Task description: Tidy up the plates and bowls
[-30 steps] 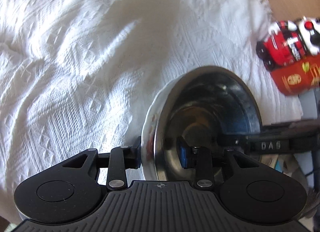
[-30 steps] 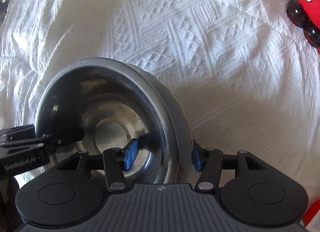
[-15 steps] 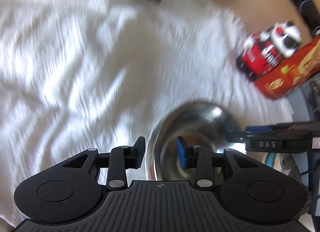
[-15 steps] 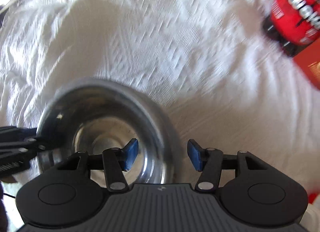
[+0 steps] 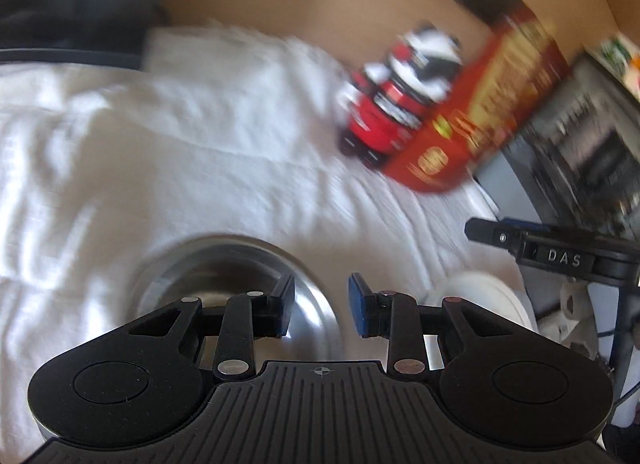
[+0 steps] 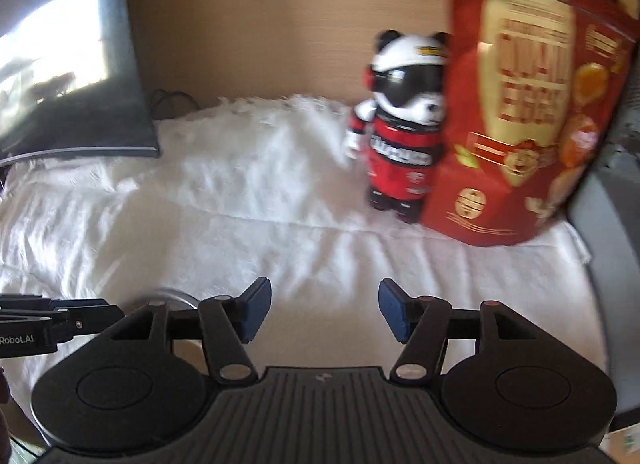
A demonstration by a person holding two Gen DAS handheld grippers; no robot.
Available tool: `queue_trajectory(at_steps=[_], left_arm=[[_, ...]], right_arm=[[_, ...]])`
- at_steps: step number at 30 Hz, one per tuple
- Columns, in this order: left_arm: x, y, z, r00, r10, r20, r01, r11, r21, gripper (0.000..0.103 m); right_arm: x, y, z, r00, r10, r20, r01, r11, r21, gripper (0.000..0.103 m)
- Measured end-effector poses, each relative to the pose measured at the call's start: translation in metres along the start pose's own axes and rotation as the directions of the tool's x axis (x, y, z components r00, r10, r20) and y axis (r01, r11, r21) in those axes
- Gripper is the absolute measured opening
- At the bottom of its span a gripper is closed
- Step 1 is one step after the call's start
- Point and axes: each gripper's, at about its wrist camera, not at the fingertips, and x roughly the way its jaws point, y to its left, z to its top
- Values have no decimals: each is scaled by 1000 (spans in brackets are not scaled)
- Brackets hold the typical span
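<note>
1. Left gripper hangs with its jaws parted and nothing between them; its left finger overlaps the steel bowl in the view, but whether it touches the bowl I cannot tell.
2. Right gripper is spread wide and released, over bare white cloth.
3. That steel bowl sits on the cloth at about 10 o'clock from the left gripper's tips, and looks empty. In the right wrist view only a sliver of its rim shows, at 9 o'clock, just beside the left gripper.
4. At 1 o'clock from the right gripper a panda figure in a red shirt stands upright on the cloth, tight against a red snack bag.
5. Both views are blurred.
</note>
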Motion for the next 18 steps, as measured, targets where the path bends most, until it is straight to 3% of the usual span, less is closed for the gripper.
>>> queue_trajectory(at_steps=[7, 12, 18], left_arm=[[38, -67, -23, 994, -26, -109, 34, 997, 70, 32], [52, -91, -36, 985, 134, -110, -117, 982, 148, 32], [57, -93, -38, 974, 188, -125, -170, 975, 141, 32]], right_arm=[[-27, -80, -42, 1000, -25, -11, 25, 998, 50, 60], [-32, -101, -76, 999, 18, -52, -16, 999, 34, 60], [-8, -103, -100, 991, 66, -120, -64, 998, 25, 60]])
